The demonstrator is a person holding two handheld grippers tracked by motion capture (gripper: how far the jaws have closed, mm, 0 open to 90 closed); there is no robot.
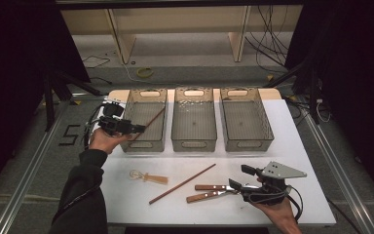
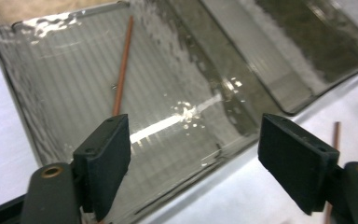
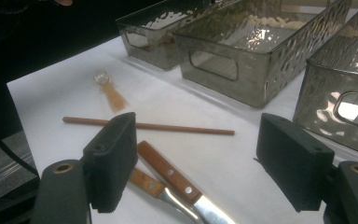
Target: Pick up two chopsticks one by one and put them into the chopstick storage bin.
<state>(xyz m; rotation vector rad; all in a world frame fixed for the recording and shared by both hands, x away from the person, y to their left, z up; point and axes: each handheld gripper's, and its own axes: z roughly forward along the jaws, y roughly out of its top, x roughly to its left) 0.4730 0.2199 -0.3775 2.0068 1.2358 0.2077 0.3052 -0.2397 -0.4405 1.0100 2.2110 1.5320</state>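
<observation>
Only the left bin [image 1: 145, 120] holds a chopstick [image 1: 152, 120]; both claws, left [image 1: 137, 128] and right [image 1: 239, 177], gape wide, empty.

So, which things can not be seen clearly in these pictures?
- Knives: in the right gripper view the blades are cut off by the bottom edge; in the high view the right gripper covers them.
- Small clear-headed tool: too small and blurred to identify in both views.
- Chopstick in the left bin: in the left gripper view its lower end is hidden behind the left gripper's jaw.
</observation>
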